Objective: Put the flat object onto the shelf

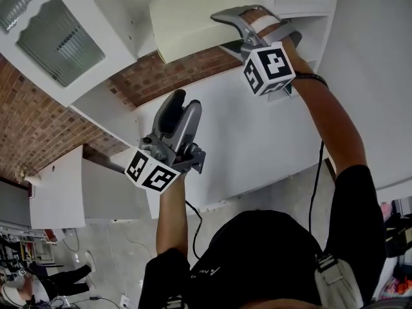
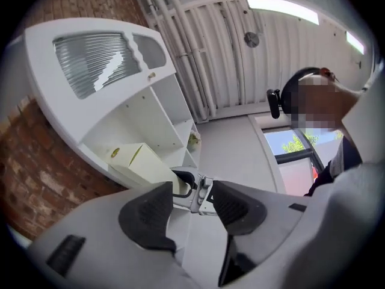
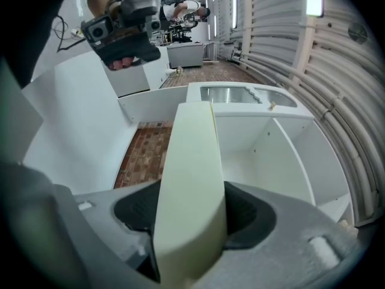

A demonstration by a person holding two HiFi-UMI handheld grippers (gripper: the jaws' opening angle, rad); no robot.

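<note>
Pads of my right tool (image 3: 191, 212) pinch the pale cream flat panel (image 3: 189, 143), centre frame, facing the white shelf unit (image 3: 283, 155). My left tool (image 2: 191, 205) stands spread and empty.

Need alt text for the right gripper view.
The right gripper clamps a pale flat box edge-on, aimed at an open white shelf. The left gripper shows at upper left, with brick beside the box.
</note>
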